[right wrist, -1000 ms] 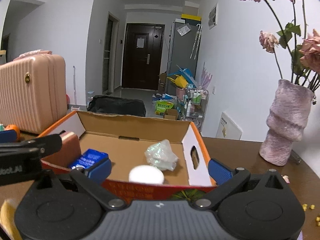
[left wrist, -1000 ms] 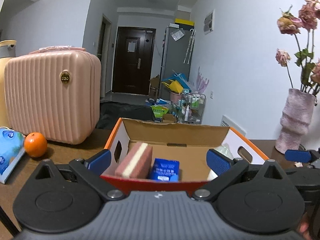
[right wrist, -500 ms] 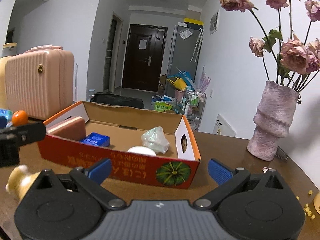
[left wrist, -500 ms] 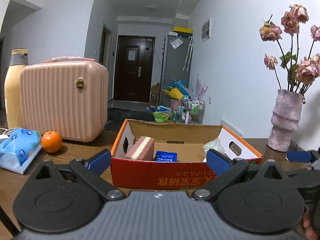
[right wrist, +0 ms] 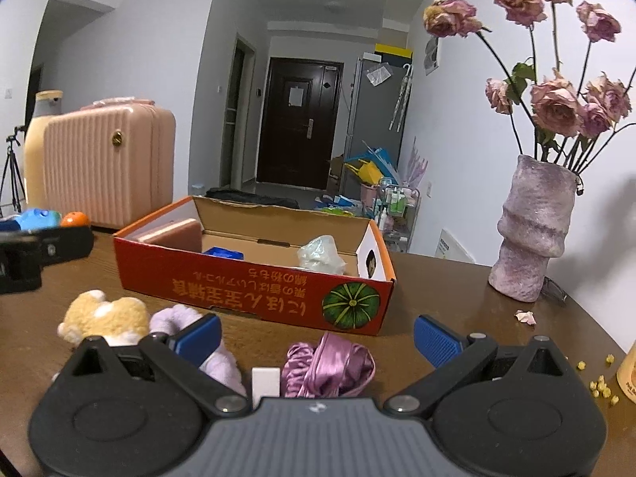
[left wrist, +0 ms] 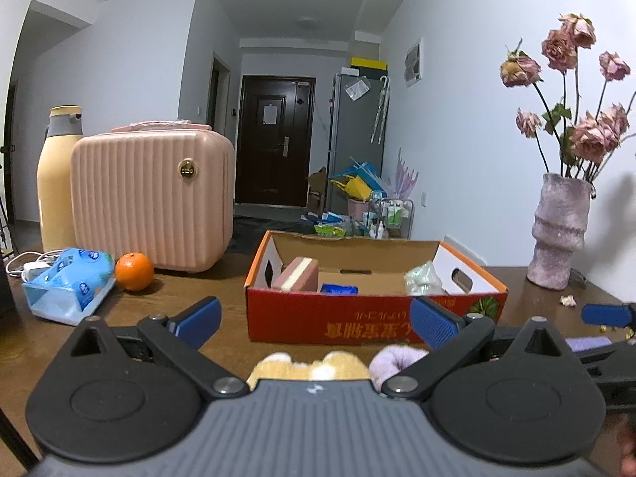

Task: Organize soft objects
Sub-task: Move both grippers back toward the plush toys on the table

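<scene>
A red cardboard box (right wrist: 254, 290) (left wrist: 357, 318) stands open on the brown table, holding a pink sponge (left wrist: 296, 274), a blue packet (left wrist: 338, 288) and a crumpled clear bag (right wrist: 322, 254). In front of it lie a tan plush toy (right wrist: 105, 316) (left wrist: 306, 365), a fluffy lilac scrunchie (right wrist: 179, 318) (left wrist: 395, 359) and a purple satin scrunchie (right wrist: 330, 363). My right gripper (right wrist: 316, 336) is open just above the satin scrunchie. My left gripper (left wrist: 316, 320) is open over the plush toy, back from the box front.
A pink suitcase (left wrist: 153, 202), a cream bottle (left wrist: 57, 183), an orange (left wrist: 134, 271) and a blue tissue pack (left wrist: 67, 282) sit at the left. A lilac vase (right wrist: 530, 230) of dried roses stands at the right, with crumbs (right wrist: 596, 381) near the table edge.
Both grippers have pulled back and down from over the box. The plush toy and the scrunchies in front of the box have come into view beneath them.
</scene>
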Demonstrator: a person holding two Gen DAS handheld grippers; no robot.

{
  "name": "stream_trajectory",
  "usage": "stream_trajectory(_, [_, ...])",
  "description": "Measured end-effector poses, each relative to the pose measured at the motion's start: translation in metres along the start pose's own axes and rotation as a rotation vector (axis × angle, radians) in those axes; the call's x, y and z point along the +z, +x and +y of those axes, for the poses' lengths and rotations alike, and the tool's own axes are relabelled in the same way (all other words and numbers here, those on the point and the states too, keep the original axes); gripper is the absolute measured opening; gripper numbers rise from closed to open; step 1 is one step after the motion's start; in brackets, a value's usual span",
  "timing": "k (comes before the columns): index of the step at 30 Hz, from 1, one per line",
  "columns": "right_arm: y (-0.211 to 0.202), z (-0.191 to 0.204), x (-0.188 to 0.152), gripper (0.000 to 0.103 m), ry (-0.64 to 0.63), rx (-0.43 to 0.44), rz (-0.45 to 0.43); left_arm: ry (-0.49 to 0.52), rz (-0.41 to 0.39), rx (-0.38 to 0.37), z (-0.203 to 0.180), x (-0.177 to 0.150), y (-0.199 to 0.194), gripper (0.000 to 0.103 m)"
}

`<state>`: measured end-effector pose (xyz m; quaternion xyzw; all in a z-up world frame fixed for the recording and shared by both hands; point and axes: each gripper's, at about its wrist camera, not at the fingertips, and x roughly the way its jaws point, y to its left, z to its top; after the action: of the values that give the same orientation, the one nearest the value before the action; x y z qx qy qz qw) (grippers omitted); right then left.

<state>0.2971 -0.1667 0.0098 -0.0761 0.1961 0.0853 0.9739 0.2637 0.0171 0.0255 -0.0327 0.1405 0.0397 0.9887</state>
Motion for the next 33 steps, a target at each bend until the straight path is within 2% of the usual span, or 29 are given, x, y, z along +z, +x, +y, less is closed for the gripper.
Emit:
stream_trajectory(10, [-0.04,-0.004,-0.018,0.103,0.019,0.041,-0.03,0.006,0.039,-0.006,0.005,-0.013,-0.031,0.103])
stream_trajectory(17, [-0.062,-0.003,-0.032,0.103,0.025,0.064,-0.034,0.01,0.097,-0.023,0.01,-0.023,-0.042,0.103])
stream_trajectory(22, [-0.077,-0.005,-0.039,0.103,0.044,0.067,-0.04,0.005,0.103,-0.046,0.015,-0.026,-0.055,0.103])
stream_trajectory(33, [-0.086,0.0,-0.056,0.103,0.037,0.09,0.009,0.042,0.101,-0.071,0.019,-0.035,-0.073,0.103])
